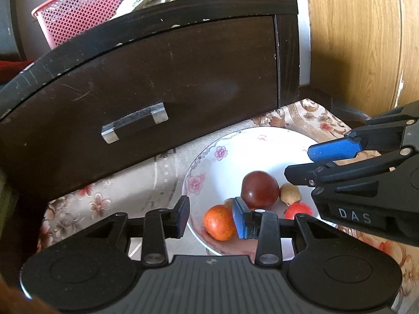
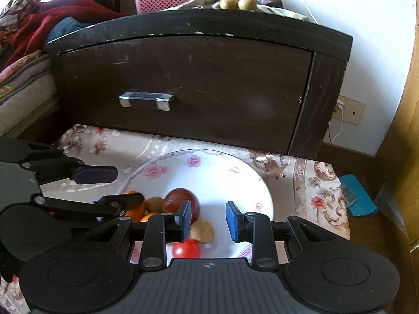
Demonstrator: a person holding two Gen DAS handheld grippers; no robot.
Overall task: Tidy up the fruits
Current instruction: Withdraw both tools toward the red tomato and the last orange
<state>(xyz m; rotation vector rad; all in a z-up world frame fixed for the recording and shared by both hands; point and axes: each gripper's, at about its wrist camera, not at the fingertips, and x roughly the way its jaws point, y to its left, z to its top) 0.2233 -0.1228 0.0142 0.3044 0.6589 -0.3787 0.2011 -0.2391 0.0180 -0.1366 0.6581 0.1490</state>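
**Both tools hovered apart over the fruit plate**

The left tool [image 1: 210, 216] and right tool [image 2: 208, 219] stood apart, holding nothing. 5 fruits crowded the white floral china plate [image 2: 222, 172] at 6 o'clock. A nudge could roll the dark red round plum [image 1: 259, 189] off. Only the right view showed the blue cloth [image 2: 358, 193] at 3 o'clock.

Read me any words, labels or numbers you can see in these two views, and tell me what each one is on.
"DAS": pale raised letters on the black body of the right gripper, seen in the left wrist view.
Blue packet on the floor by the cloth: its print is too blurred to read.
Nothing else is readable.
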